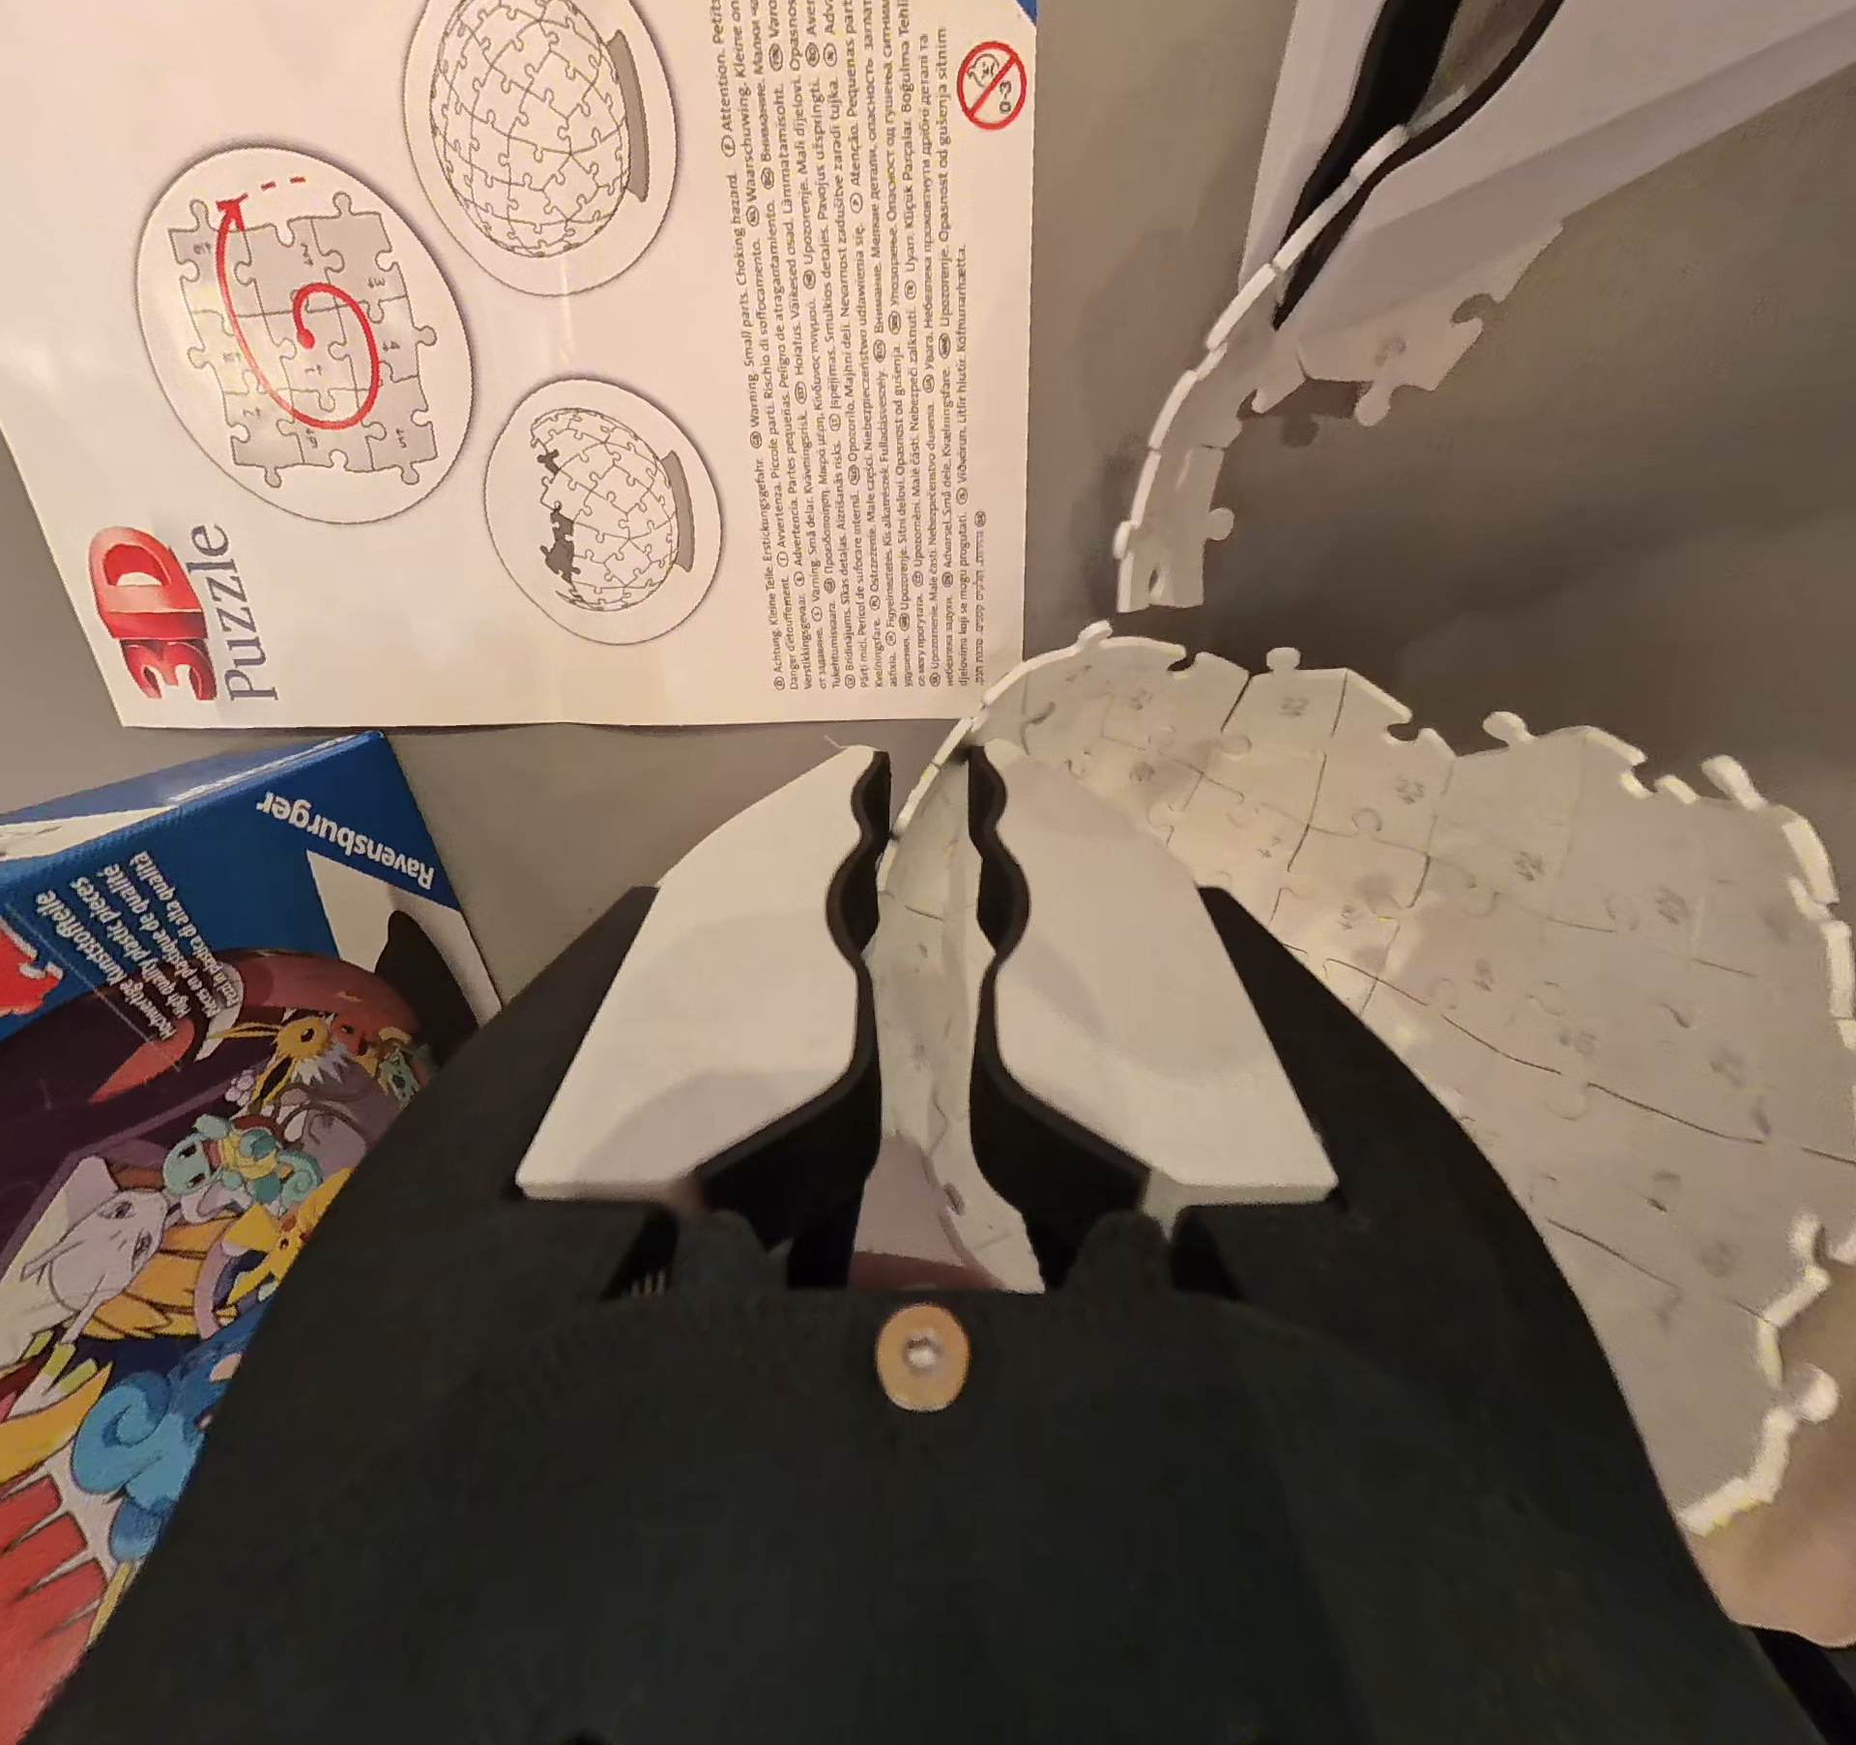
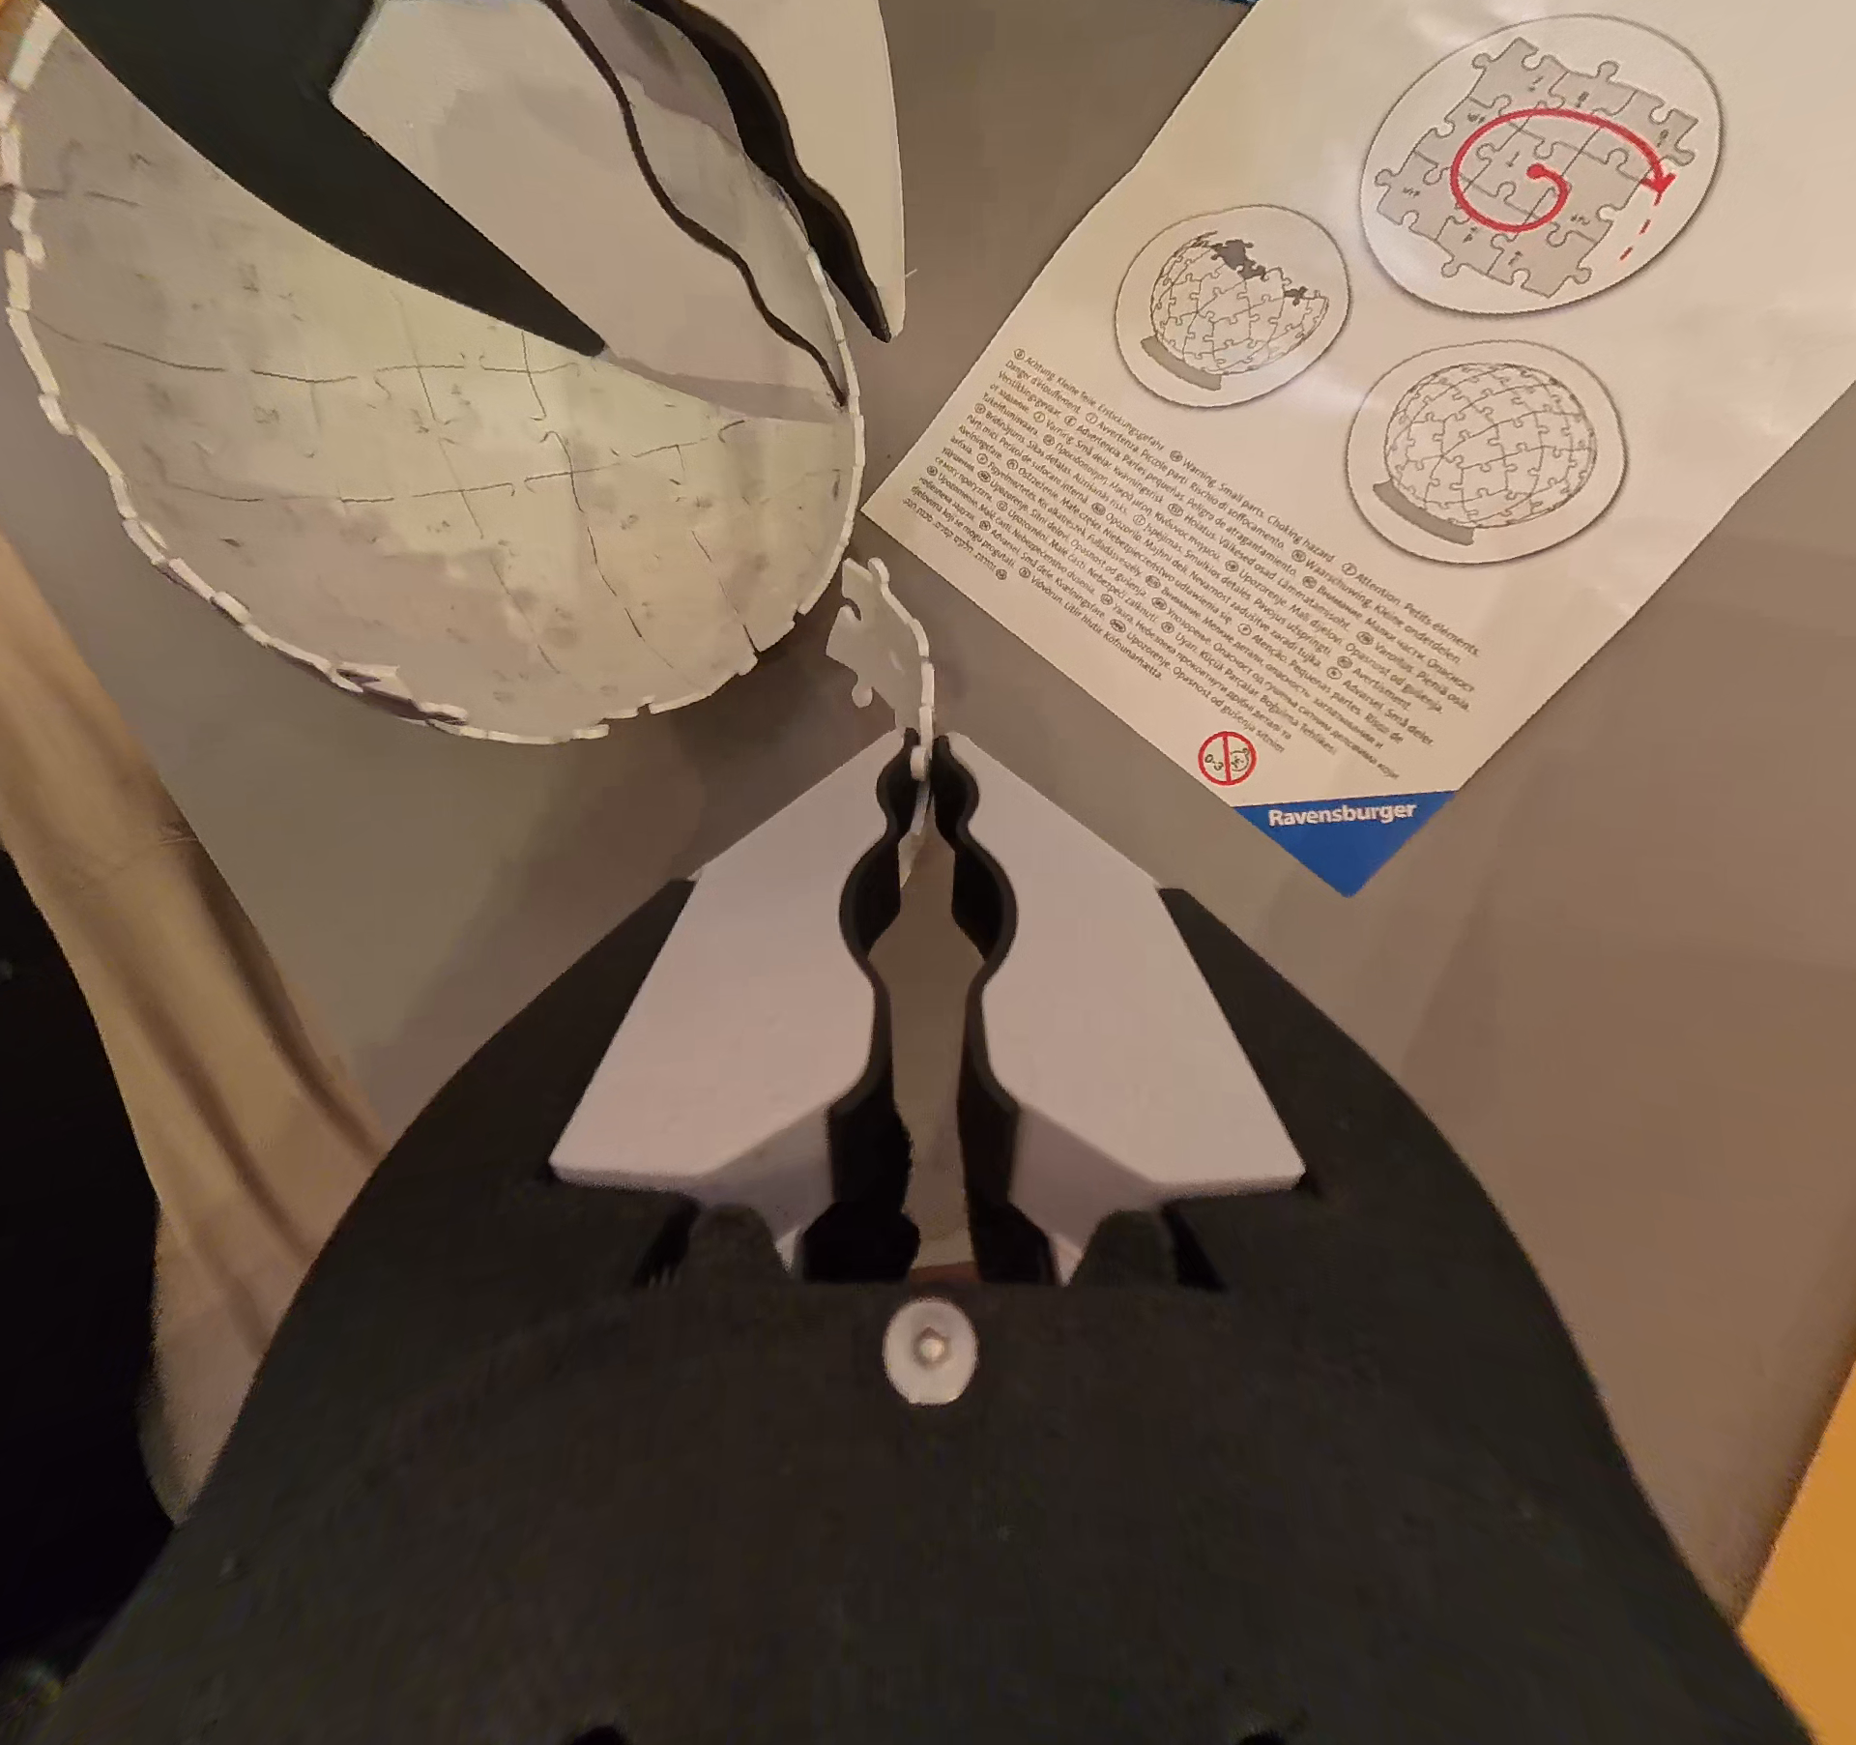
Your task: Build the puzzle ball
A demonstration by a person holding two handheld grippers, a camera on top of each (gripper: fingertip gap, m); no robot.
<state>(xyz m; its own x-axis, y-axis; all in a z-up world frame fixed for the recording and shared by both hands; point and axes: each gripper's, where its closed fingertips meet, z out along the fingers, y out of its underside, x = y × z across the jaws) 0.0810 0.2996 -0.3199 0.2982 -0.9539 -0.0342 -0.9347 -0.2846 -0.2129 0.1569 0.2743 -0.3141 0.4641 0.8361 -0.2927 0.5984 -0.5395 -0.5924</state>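
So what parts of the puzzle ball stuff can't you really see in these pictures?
- Half shell: its printed outside faces away in both views; the right edge cuts it in the left wrist view.
- Piece strip: its lower end is hidden between the right tool fingers.
- Shell rim inside the left tool: covered by its fingers.
- Puzzle box: cut off by the left edge.

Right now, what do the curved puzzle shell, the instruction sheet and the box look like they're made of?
Puzzle shell: stiff matte white plastic, probably; it holds its curve between the left gripper fingers.
Instruction sheet: thin, slightly glossy paper; it lies flat with soft glare.
Box: printed cardboard, apparently glossy; sharp folded edges.
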